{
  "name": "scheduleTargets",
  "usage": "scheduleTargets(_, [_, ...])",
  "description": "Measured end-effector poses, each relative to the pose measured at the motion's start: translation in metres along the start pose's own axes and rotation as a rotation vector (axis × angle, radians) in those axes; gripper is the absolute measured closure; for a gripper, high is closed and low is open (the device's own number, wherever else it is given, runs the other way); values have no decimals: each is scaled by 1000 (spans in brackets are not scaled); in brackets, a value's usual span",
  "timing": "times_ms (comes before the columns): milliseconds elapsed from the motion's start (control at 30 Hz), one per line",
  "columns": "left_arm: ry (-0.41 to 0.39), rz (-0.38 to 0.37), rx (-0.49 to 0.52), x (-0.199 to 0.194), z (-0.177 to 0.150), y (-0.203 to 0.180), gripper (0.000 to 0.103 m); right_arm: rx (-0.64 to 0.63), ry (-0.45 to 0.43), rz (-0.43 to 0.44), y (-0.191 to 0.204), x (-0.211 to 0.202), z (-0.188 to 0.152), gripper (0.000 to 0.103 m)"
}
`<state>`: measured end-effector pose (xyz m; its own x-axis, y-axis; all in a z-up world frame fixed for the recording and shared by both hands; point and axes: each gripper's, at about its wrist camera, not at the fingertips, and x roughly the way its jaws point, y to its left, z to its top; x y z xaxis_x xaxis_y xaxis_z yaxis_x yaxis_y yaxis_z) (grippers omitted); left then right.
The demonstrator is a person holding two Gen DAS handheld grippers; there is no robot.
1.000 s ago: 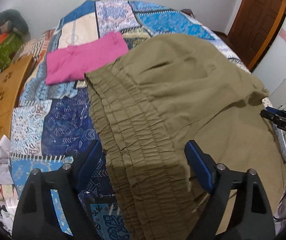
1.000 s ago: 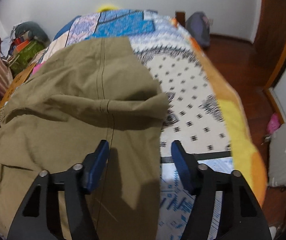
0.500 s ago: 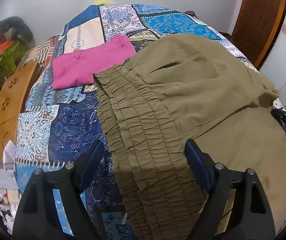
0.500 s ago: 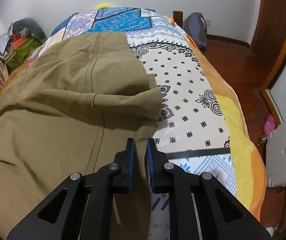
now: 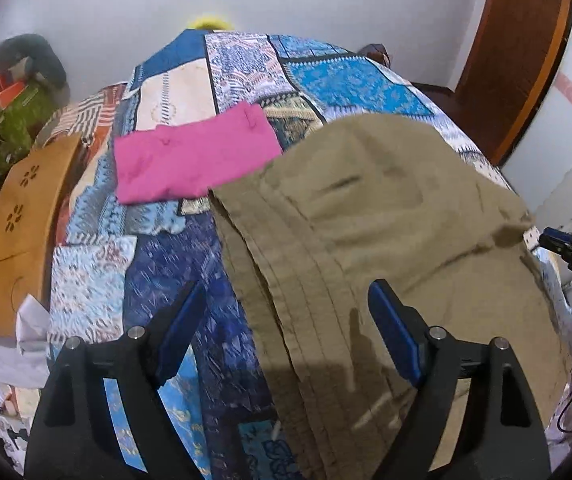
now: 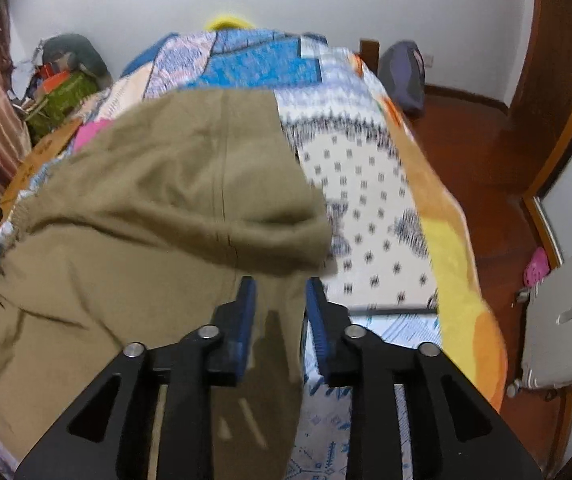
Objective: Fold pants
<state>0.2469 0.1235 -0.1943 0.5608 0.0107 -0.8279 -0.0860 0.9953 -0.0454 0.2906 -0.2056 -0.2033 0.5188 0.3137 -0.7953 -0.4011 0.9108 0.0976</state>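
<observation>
Left wrist view: olive pants [image 5: 366, 216] spread over patchwork bedspread [image 5: 173, 280], gathered waistband [image 5: 298, 300] along near-left edge, folded pink garment [image 5: 193, 160] farther left. Left gripper [image 5: 286, 320] hovering with jaws wide apart, straddling waistband without pinching it. Right wrist view: right gripper [image 6: 279, 312] partly parted, jaws having just reopened from a near-closed pinch, near-right fabric edge [image 6: 281, 340] between pads but seemingly no longer pressed. Step judged: securing both near corners before carrying a fold across. Done well by lowering each gripper squarely over its edge, catching all layers, closing fully, then lifting both together at equal height to keep crease straight and avoid dragging bedspread.
</observation>
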Motion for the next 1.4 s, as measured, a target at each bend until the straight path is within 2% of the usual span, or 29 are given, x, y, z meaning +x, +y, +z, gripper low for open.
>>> scheduleTargets(67, [6,7,-7,7,10,1,20,-11,-32,-9,1,0,12,58])
scheduleTargets(167, [24,1,-13,23,20,1,20,-27,-47,-15,3,12,29,49])
scheduleTargets(233, [41,14,-13,39,23,0,20,-40,-26,-2,3,26,37,44])
scheduleTargets(333, [71,66,1,62,21,-1,20,-30,27,26,0,51,44,44])
scheduleTargets(433, [92,44,-21,75,14,3,19,7,71,76,-6,72,43,44])
scheduleTargets(533, [76,47,-11,77,11,2,18,28,92,121,-8,85,41,53])
scheduleTargets(633, [49,96,21,76,11,-2,18,-36,50,53,3,82,39,75])
scheduleTargets(767, [14,187,54,73,10,-9,18,-120,23,-42,13,84,35,85])
scheduleTargets(833, [1,208,52,71,9,-8,18,-152,18,-77,13,86,34,87])
scheduleTargets(1000, [17,184,39,76,7,-2,17,-84,34,-47,1,92,34,87])
scheduleTargets(1133, [41,100,3,68,12,8,18,-109,67,-51,4,87,41,86])
scheduleTargets(1233, [18,35,-47,51,17,19,18,-117,87,-25,4,79,45,84])
scheduleTargets(1300, [-10,29,-65,39,24,26,18,-113,70,-15,3,69,50,77])
scheduleTargets(1367, [-34,49,-64,32,31,33,18,-109,39,-7,4,61,55,62])
scheduleTargets(1400, [-39,66,-61,31,36,37,18,-109,15,-2,5,55,60,59])
